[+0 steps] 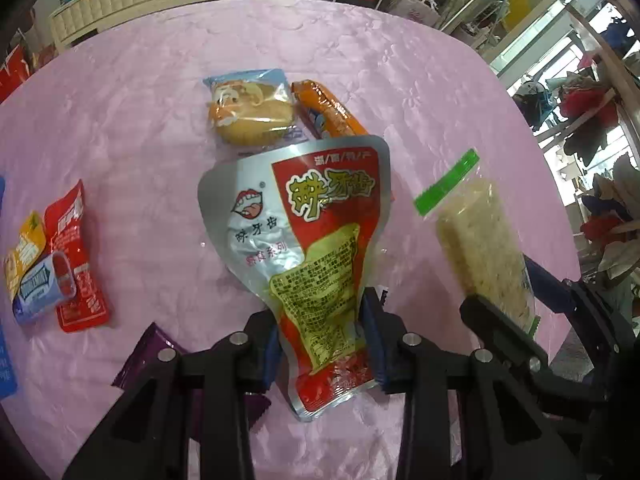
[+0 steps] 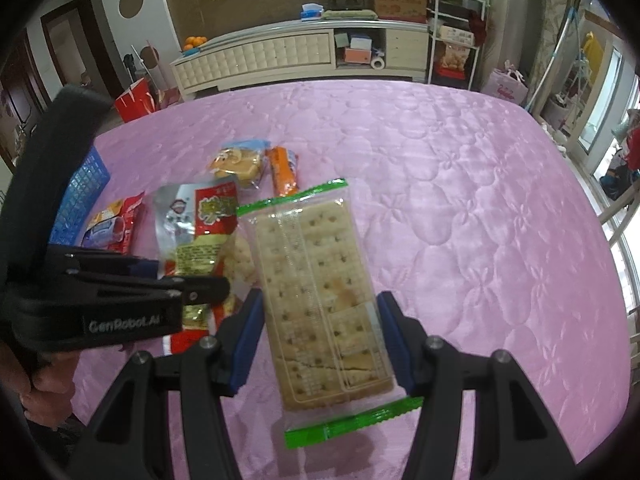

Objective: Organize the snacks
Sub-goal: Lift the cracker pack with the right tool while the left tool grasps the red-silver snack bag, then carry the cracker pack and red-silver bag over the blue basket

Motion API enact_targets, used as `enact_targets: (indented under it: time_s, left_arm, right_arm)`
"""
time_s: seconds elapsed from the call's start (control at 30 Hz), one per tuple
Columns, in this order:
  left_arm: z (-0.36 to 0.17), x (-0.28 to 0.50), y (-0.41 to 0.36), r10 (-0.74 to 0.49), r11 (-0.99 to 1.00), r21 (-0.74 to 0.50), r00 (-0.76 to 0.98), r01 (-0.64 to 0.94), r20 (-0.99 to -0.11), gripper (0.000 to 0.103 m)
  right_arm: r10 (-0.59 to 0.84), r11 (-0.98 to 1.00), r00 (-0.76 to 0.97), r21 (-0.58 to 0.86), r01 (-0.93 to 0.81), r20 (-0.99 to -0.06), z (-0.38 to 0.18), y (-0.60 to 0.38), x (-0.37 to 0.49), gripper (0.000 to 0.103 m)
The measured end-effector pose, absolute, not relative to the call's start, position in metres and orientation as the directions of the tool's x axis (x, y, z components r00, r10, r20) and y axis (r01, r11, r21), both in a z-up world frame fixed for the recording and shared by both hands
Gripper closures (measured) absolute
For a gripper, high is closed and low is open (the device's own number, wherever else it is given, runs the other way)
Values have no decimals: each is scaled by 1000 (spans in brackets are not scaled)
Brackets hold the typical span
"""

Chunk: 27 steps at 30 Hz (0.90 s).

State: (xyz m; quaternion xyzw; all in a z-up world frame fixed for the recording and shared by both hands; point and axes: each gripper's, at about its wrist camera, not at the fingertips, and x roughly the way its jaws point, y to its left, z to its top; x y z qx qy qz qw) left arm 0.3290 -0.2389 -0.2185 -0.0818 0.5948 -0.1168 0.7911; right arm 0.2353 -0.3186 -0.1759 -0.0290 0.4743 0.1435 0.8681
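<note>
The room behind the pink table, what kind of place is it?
Probably a home living room: a long cream cabinet carrying oranges, a cardboard box, and a clothes rack by the window.

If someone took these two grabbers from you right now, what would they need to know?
Left gripper: shut on the silver-red pouch, lifted over the pink bedspread.
Right gripper: shut on the cracker pack, also in the air.
Still lying loose: bun, orange packet, a small pile of red, yellow and blue packets, a purple packet.
Blue basket sits at the left; I can't see inside it.
Left to do: put both held snacks away, then the rest.
</note>
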Motion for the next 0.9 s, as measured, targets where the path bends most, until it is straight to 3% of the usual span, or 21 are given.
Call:
enact_targets:
  time_s: [0.3, 0.37, 0.73, 0.83, 0.9]
  left_arm:
    - [-218, 329, -249, -269, 962, -242, 280, 126, -922, 72]
    - [-212, 324, -248, -273, 961, -245, 292, 130, -917, 78]
    - [-169, 288, -208, -327, 945, -295, 373, 141, -868, 85]
    - [-150, 274, -183, -332, 943, -306, 408, 131, -850, 95]
    - [-140, 266, -167, -337, 941, -314, 427, 125, -839, 95]
  right_arm:
    - [185, 963, 491, 57, -265, -852, -179, -313, 230, 42]
    - [177, 964, 495, 48, -262, -851, -175, -313, 228, 42]
    - [143, 965, 524, 1, -262, -839, -139, -296, 209, 42]
    - [145, 960, 550, -19, -281, -823, -119, -279, 202, 42]
    - [152, 957, 564, -23, -291, -811, -109, -268, 200, 42]
